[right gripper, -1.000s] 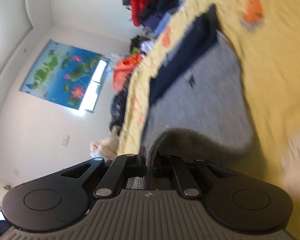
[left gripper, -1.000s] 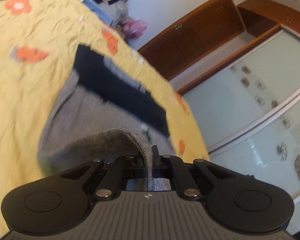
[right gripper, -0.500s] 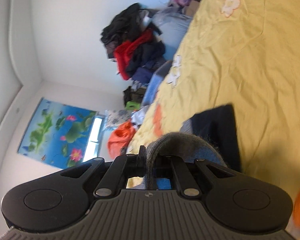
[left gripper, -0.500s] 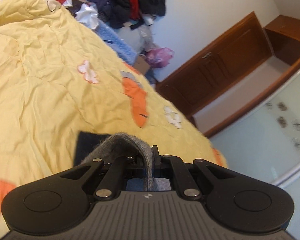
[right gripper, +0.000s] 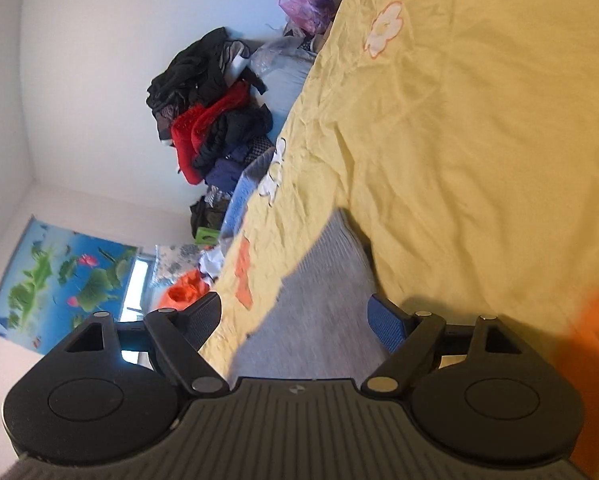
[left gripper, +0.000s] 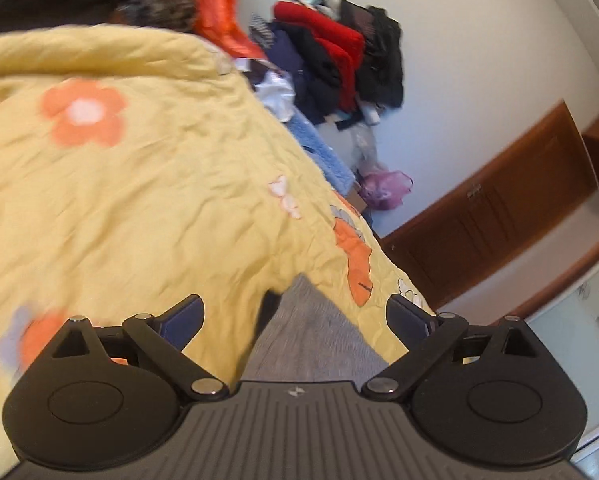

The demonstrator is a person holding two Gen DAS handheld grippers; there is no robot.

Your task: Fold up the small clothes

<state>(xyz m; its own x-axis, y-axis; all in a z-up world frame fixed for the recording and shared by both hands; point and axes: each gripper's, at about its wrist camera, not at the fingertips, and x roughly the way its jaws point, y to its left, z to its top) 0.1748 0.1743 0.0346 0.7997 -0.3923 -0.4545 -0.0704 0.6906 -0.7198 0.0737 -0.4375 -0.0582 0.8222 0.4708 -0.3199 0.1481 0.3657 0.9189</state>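
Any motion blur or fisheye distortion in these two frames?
Left wrist view: grey garment and near quilt smeared, wall edges bowed. Right wrist view: grey garment streaked, orange patch blurred, clothes pile fairly sharp.

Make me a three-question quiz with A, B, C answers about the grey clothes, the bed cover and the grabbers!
1. Where does the grey garment lie?
A. on the yellow bedspread
B. on the clothes pile
C. on the floor

2. What colour is the big flower in the left wrist view?
A. blue
B. orange with a white middle
C. purple

3. How are the left gripper and right gripper?
A. both shut on cloth
B. one open, one shut
C. both open

Answers:
1 A, the grey cloth rests flat on the yellow cover.
2 B, orange petals ring a white centre.
3 C, each one's fingers stand wide apart with nothing pinched.
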